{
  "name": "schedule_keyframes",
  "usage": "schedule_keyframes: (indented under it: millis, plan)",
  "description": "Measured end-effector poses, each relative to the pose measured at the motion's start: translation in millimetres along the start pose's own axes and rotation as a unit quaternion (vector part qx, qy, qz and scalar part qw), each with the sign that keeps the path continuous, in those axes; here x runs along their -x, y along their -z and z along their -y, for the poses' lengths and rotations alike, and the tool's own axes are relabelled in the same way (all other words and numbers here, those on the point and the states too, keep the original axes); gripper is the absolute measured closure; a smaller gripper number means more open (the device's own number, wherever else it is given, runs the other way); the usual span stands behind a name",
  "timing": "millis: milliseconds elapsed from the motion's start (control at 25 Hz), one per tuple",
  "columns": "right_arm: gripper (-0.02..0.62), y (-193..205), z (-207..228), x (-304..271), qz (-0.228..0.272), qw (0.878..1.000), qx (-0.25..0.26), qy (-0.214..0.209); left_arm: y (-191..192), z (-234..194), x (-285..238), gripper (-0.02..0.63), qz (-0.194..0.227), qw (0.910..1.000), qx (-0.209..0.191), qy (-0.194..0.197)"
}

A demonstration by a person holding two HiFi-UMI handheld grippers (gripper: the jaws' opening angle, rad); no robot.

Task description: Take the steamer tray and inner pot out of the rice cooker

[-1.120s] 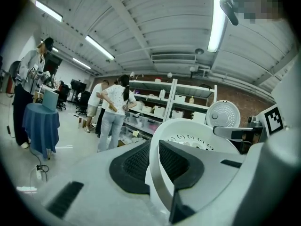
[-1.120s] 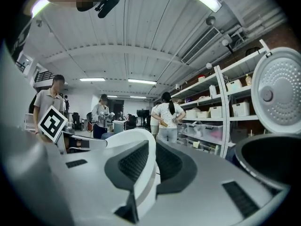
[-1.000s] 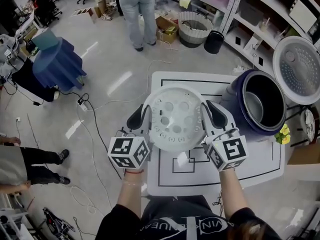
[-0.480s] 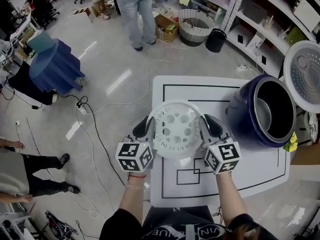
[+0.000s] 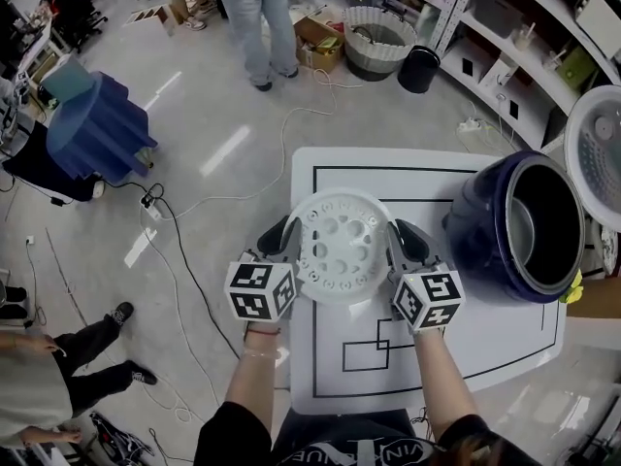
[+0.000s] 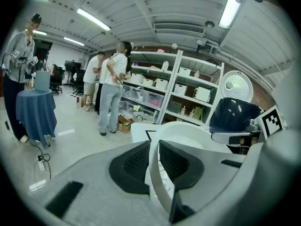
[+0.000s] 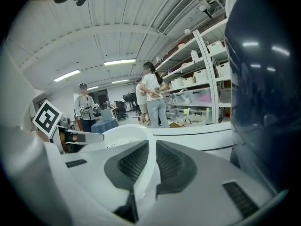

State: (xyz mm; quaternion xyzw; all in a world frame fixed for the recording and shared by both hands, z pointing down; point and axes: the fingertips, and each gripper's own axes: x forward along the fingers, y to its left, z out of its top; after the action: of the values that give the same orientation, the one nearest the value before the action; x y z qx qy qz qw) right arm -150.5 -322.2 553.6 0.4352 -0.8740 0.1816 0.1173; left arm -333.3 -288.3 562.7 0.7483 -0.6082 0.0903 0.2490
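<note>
The white steamer tray [image 5: 339, 247], round with several holes, hangs level above the left half of the white table [image 5: 485, 343]. My left gripper [image 5: 282, 235] is shut on its left rim, my right gripper [image 5: 402, 237] on its right rim. In the left gripper view the tray's rim [image 6: 154, 160] stands pinched between the black pads [image 6: 135, 164]. The right gripper view shows the rim [image 7: 151, 166] squeezed the same way. The dark blue rice cooker [image 5: 488, 223] stands at the table's right with its lid [image 5: 600, 153] swung open. The metal inner pot [image 5: 532, 233] sits inside it.
Black outlines are drawn on the table under the tray. Shelves [image 5: 514, 27] run along the back right. A person [image 5: 254, 17] stands beyond the table, beside a basket [image 5: 376, 39] and boxes. A blue-draped stand [image 5: 95, 124] and cables [image 5: 184, 250] are on the floor at left.
Both grippers have come down toward the table with the tray held between them. The tray has stayed level and the cooker has not moved.
</note>
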Motion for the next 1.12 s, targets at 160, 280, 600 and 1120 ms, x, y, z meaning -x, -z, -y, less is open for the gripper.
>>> schedule_keyframes:
  millis: [160, 280, 600, 1120]
  plan:
    - [0.548, 9, 12, -11, -0.017, 1.000, -0.009, 0.018, 4, -2, -16, 0.555, -0.026, 0.9993, -0.025, 0.003]
    - [0.546, 13, 19, -18, -0.033, 0.999, 0.001, 0.026, 8, -2, -24, 0.555, -0.045, 0.9979, -0.046, -0.003]
    - [0.541, 12, 20, -21, -0.041, 0.998, 0.017, 0.038, 6, -2, -26, 0.555, -0.040, 0.9980, -0.049, 0.003]
    - [0.468, -9, 7, 8, 0.003, 0.999, 0.025, 0.023, -9, 3, 12, 0.508, 0.012, 0.9976, -0.066, -0.016]
